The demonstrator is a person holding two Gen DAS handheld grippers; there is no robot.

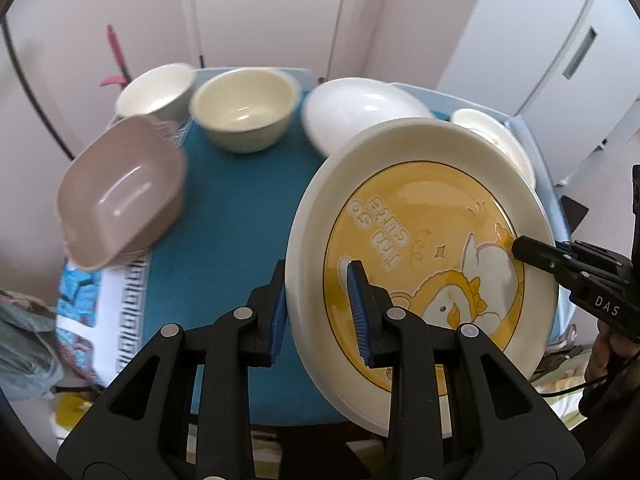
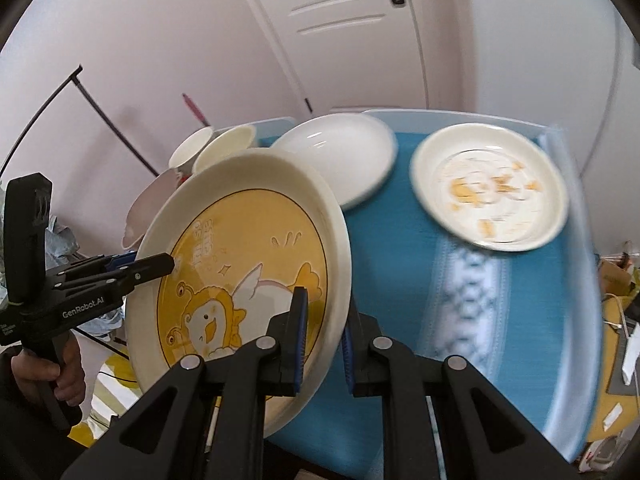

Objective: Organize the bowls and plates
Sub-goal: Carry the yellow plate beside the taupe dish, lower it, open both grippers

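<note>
One yellow cartoon plate (image 1: 420, 248), tilted above the blue surface (image 1: 240, 200), is clamped on opposite rims by the left gripper (image 1: 320, 308) and right gripper (image 2: 324, 344). Beyond it: two cream bowls (image 1: 244, 110), one white plate (image 2: 340, 156), one smaller printed plate (image 2: 490, 184). Only the left view shows the brown tub (image 1: 120, 192).

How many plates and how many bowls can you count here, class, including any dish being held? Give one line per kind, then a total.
Plates: 3: the yellow cartoon plate held by both grippers, the plain white plate, the small printed plate.
Bowls: 3: two cream bowls, one brown bowl.
Total: 6
</note>
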